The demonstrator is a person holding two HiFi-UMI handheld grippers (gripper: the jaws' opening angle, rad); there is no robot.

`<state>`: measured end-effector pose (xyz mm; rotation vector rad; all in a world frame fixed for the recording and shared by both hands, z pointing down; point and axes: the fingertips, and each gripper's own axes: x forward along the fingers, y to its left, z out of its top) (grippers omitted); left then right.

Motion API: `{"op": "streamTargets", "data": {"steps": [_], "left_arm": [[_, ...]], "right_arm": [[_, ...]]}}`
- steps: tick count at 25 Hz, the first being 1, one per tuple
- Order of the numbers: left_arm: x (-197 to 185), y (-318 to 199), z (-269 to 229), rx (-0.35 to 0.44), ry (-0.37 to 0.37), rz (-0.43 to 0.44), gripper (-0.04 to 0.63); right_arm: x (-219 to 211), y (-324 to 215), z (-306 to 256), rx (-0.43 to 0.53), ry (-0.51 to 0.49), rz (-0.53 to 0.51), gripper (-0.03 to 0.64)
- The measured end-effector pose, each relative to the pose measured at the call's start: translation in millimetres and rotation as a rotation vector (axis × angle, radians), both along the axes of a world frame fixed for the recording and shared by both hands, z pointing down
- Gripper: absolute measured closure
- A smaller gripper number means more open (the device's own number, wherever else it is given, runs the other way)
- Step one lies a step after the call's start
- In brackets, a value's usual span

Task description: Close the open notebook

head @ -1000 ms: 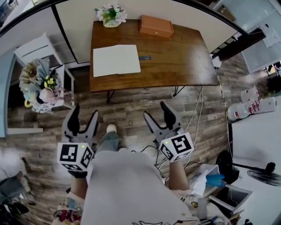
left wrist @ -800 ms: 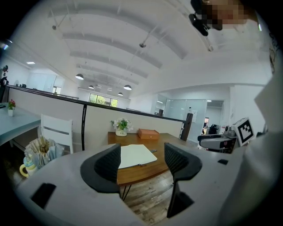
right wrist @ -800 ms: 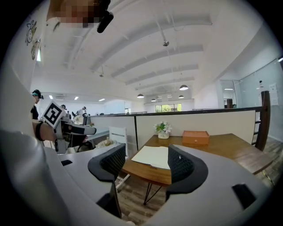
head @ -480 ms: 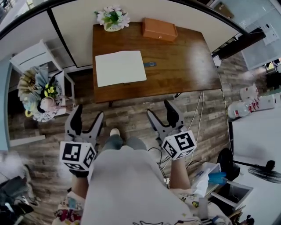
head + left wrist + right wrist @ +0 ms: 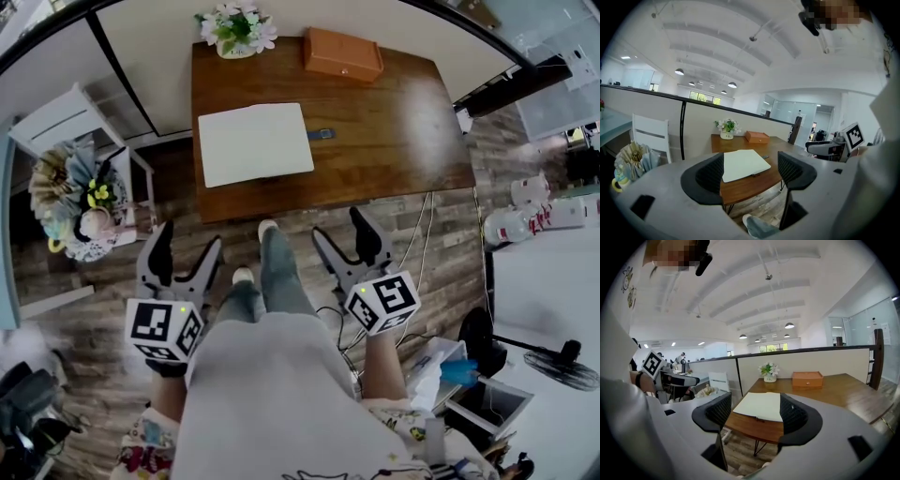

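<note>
Your left gripper (image 5: 187, 240) and right gripper (image 5: 340, 225) have just been opening; both stand wide with nothing between the jaws. The notebook (image 5: 255, 143) lies open on the table's (image 5: 398, 131) left half, well beyond them.

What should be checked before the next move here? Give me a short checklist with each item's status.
1. Notebook lies open and flat on the table: ok.
2. Left gripper empty: ok; its jaws have just been opening, nothing between them.
3. Right gripper empty: ok; its jaws likewise, nothing between them.
4. Grippers at the notebook: not ok; both hang over the floor, short of the table's near edge.
5. Room around the notebook: ok; orange box and flower vase stand apart at the far edge.
6. Where the notebook's fold runs: cannot tell.
</note>
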<state>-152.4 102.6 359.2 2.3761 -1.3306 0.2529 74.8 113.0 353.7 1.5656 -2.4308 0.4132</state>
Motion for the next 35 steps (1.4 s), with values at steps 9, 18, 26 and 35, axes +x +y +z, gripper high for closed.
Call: {"op": "streamTargets", "data": {"steps": [9,18,26,35], "left_arm": [[19,-70,9,0.0,-0.008,-0.049,0.264],[44,-160,-4,0.034,-0.006,-0.132,0.264],[55,-196,-5,0.04,-0.02,-0.194,0.264],[42,-212,-4,0.024,-0.015,-0.216,0.264]], "right_arm": [[18,-83,11,-0.009,-0.001,-0.044,0.333],[40,-183,2,0.007,0.007,-0.134,0.333],[49,-229,6,0.004,0.0,-0.208,0.333],[40,-249,7,-0.015,0.006,-0.221,0.333]]}}
